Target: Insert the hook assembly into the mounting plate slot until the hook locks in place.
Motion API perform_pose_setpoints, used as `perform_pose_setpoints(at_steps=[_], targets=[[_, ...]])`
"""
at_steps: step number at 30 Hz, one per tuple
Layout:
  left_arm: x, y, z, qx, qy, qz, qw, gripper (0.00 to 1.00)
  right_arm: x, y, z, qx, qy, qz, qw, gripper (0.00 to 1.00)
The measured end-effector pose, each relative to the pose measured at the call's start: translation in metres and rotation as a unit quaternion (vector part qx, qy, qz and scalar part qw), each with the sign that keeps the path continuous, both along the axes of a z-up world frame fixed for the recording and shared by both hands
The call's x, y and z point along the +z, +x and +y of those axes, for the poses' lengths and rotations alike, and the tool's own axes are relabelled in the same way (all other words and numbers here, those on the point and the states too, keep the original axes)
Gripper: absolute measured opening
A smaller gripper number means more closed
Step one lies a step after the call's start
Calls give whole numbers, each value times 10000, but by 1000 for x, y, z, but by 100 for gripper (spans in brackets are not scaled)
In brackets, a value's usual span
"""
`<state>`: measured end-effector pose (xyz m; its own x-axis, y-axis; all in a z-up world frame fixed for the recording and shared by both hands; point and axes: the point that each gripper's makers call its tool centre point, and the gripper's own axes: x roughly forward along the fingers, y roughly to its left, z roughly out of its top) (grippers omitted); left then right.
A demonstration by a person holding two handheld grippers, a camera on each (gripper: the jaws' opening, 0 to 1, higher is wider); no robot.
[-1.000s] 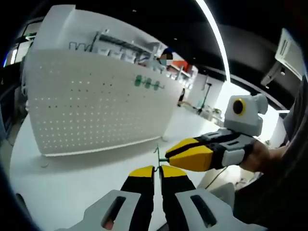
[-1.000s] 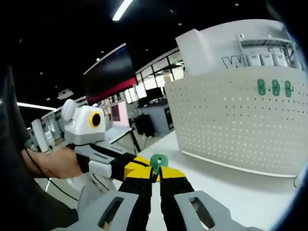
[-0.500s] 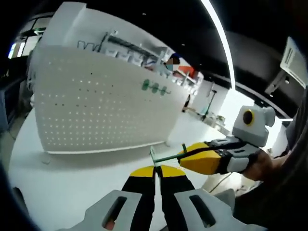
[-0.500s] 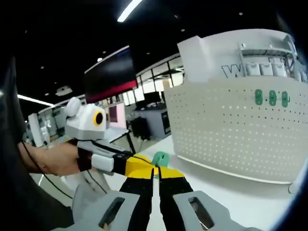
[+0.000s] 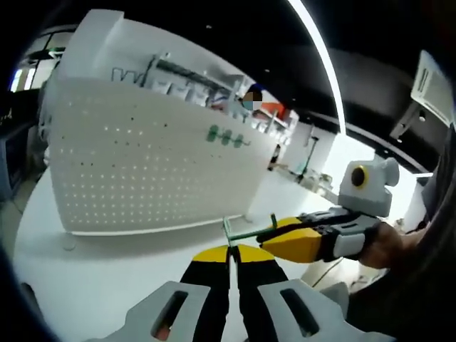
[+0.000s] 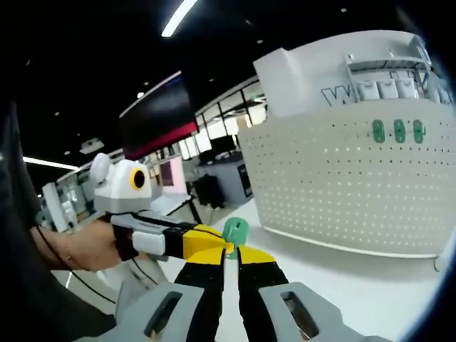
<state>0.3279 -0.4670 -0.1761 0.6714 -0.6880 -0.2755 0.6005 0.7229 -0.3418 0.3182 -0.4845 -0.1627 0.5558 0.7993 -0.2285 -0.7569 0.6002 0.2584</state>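
Thin green hook assembly (image 5: 239, 233) mostly hidden between pinched yellow jaws, its slot-end shape too small to tell, and the pegboard (image 6: 342, 185) is cut off at the right gripper view's edge.

1. The right gripper (image 6: 229, 251) rises from the bottom, its yellow-tipped fingers (image 6: 258, 255) pressed together on a green hook piece (image 6: 235, 230).
2. The left gripper (image 6: 217, 246) reaches in from the left, held by a hand (image 6: 82, 246), its tip just beside the hook piece.
3. A white pegboard (image 6: 342, 185) stands on the white bench (image 6: 356, 285), with three green hooks (image 6: 397, 131) near its top edge.
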Motion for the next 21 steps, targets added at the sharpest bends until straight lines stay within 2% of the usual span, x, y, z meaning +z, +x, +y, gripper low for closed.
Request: perform_pose_setpoints(at_steps=[5, 13, 16, 21], targets=[[-2, 1, 4, 75, 65, -7, 10000, 1, 0, -1, -1, -27, 0, 22, 10000, 5], [0, 3, 5, 128, 185, -77, 9997, 1, 2, 1, -4, -149, 210, 201, 9995, 8], [0, 2, 0, 55, 185, -72, 9998, 1, 7, 2, -1, -142, 280, 88, 9995, 8], [2, -1, -6, -15, 358, -257, 9990, 1, 7, 4, 6, -216, 550, 317, 9978, 9]])
